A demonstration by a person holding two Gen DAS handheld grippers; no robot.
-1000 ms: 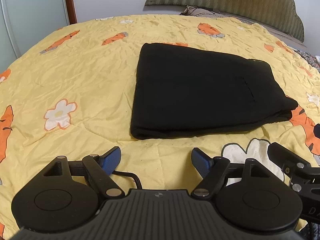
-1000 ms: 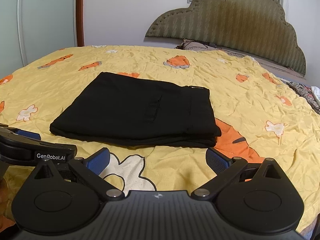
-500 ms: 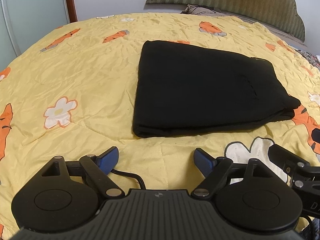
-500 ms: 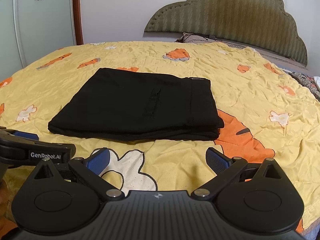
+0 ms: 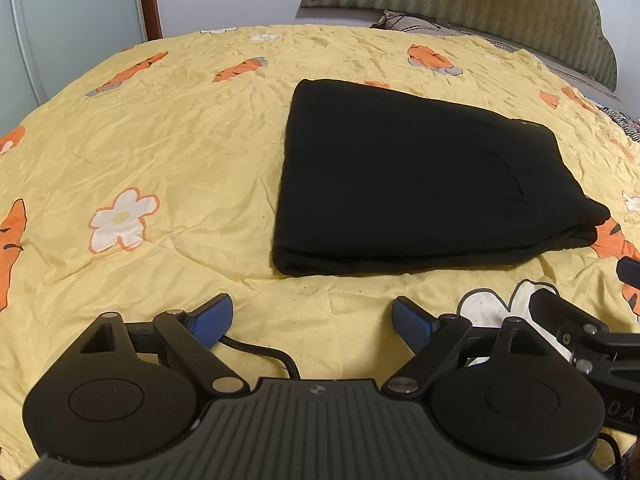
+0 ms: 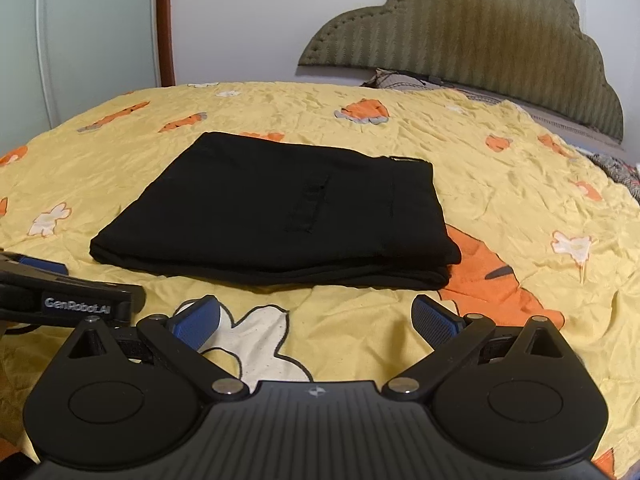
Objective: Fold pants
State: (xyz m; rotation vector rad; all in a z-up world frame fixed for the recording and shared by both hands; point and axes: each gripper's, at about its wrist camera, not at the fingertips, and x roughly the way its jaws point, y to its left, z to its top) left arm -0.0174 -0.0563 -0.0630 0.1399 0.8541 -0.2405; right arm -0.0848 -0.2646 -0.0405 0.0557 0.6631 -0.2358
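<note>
The black pants (image 5: 420, 184) lie folded in a flat, layered rectangle on the yellow bedspread (image 5: 160, 160). They also show in the right wrist view (image 6: 288, 212). My left gripper (image 5: 312, 314) is open and empty, held back from the near edge of the pants. My right gripper (image 6: 316, 316) is open and empty, also short of the pants' near edge. The right gripper's body (image 5: 580, 332) shows at the right in the left wrist view; the left gripper's body (image 6: 60, 300) shows at the left in the right wrist view.
The bedspread (image 6: 520, 200) has carrot and flower prints and is wrinkled. An olive padded headboard (image 6: 480, 40) and a pillow (image 6: 400, 78) stand at the far side. A glass wardrobe door (image 6: 80, 40) is at the left. A black cable (image 5: 260, 352) lies under my left gripper.
Both grippers have drawn back slightly and tilted, so the pants sit a little lower and nearer in each view. The pants have not moved. Both grippers stay open.
</note>
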